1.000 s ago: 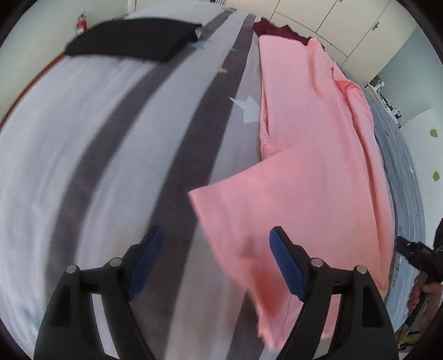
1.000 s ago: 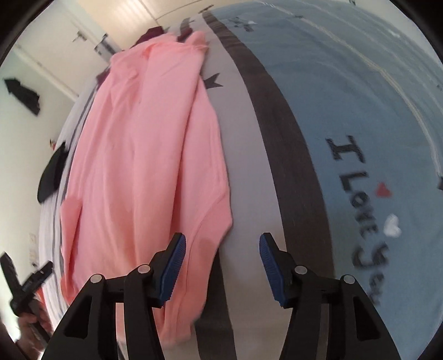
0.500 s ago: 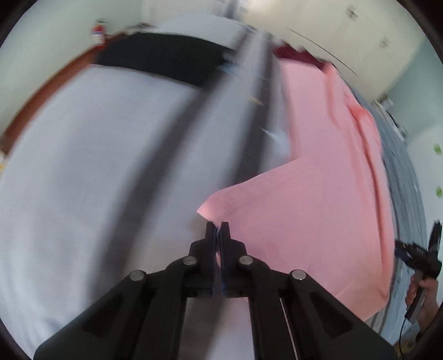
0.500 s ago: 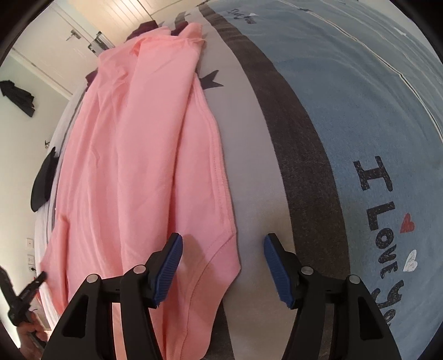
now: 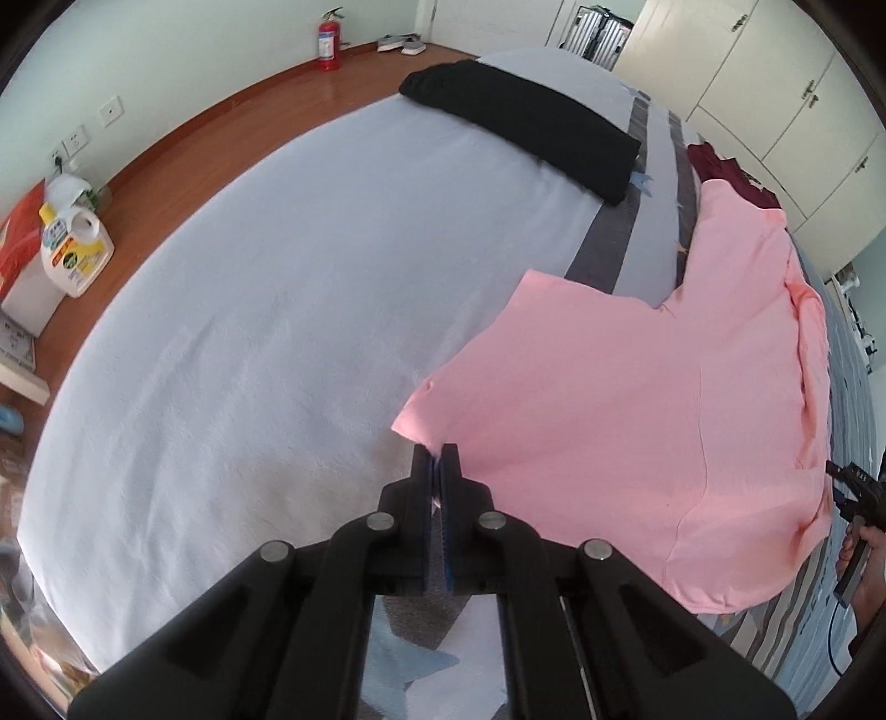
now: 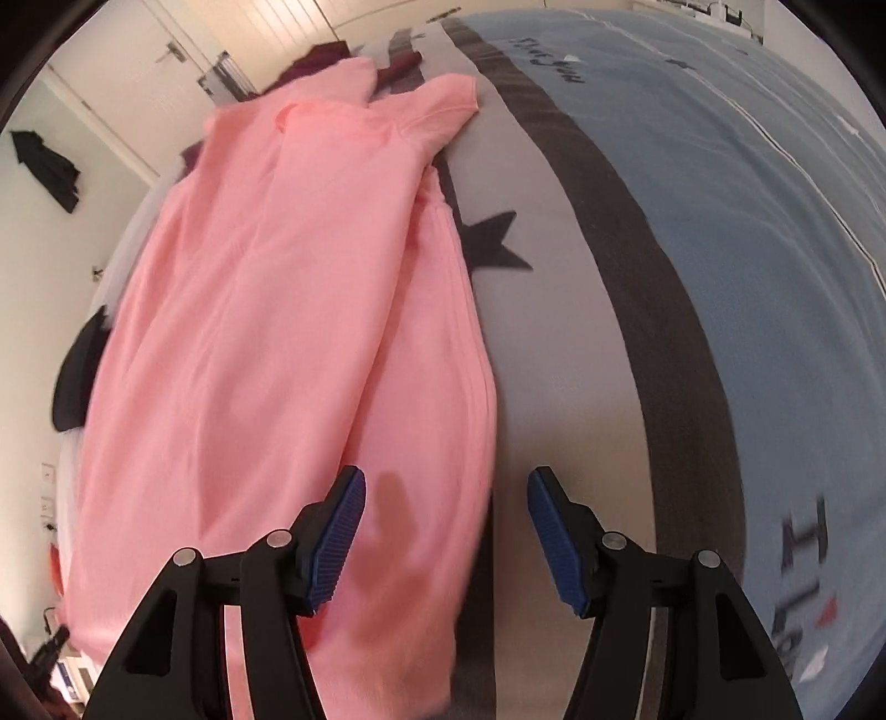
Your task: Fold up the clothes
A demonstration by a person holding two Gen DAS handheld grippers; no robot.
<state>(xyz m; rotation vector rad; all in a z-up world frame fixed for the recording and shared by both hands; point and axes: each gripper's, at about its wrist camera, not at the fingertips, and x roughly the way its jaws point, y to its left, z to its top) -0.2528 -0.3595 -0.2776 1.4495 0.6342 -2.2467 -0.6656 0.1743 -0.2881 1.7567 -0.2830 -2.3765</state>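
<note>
A pink shirt lies spread along the bed, its sleeve drawn out over the pale grey sheet. My left gripper is shut on the sleeve's near corner, and a sliver of pink cloth shows between the blue pads. In the right wrist view the same pink shirt runs away from the camera, with its folded side edge just below my right gripper. That gripper is open; its left pad hovers over the cloth, its right pad over the grey stripe, and nothing is pinched.
A folded black garment and a maroon garment lie at the bed's far end. The floor on the left holds a detergent bottle and a fire extinguisher. The blue printed bedcover lies right of the shirt.
My left gripper closed on the sleeve corner and drew it leftward over the pale sheet. My right gripper stayed open and shifted further over the shirt's side edge.
</note>
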